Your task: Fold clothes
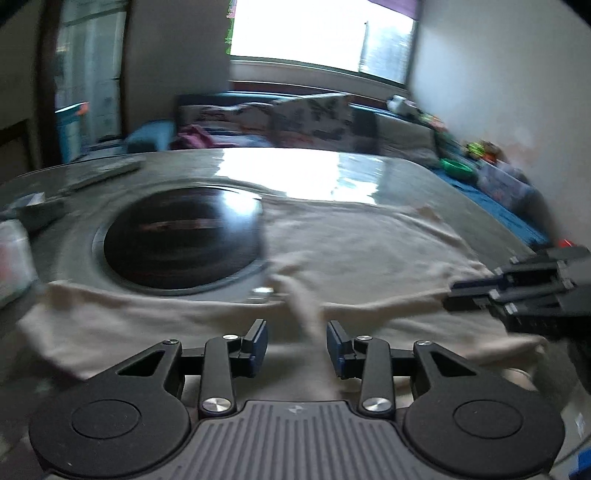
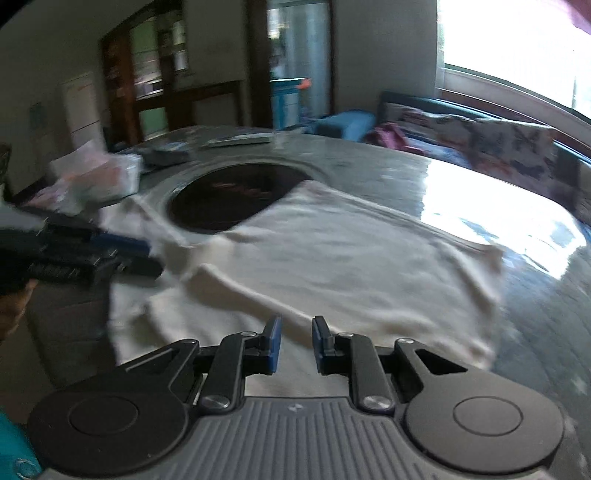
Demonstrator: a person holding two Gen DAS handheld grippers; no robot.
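Two hand-held grippers hover low over a cream garment [image 2: 332, 258] spread flat on the grey tabletop [image 1: 369, 170]: the left hand-held gripper [image 1: 296, 345] has its jaws parted with a raised fold of cloth between them, not pinched; the right hand-held gripper [image 2: 296, 345] is also parted and empty. Beyond, the cloth partly covers a dark round inset [image 1: 181, 236] in the tabletop. Blurred packets [image 2: 92, 177] lie at the far edge. Farther off stand a sofa with patterned cushions [image 1: 310, 114] and a bright window [image 1: 317, 33]

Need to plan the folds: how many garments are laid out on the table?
1: a cream shirt spread flat, its far corner overlapping the dark round inset. Both views are blurred; nothing else shows.
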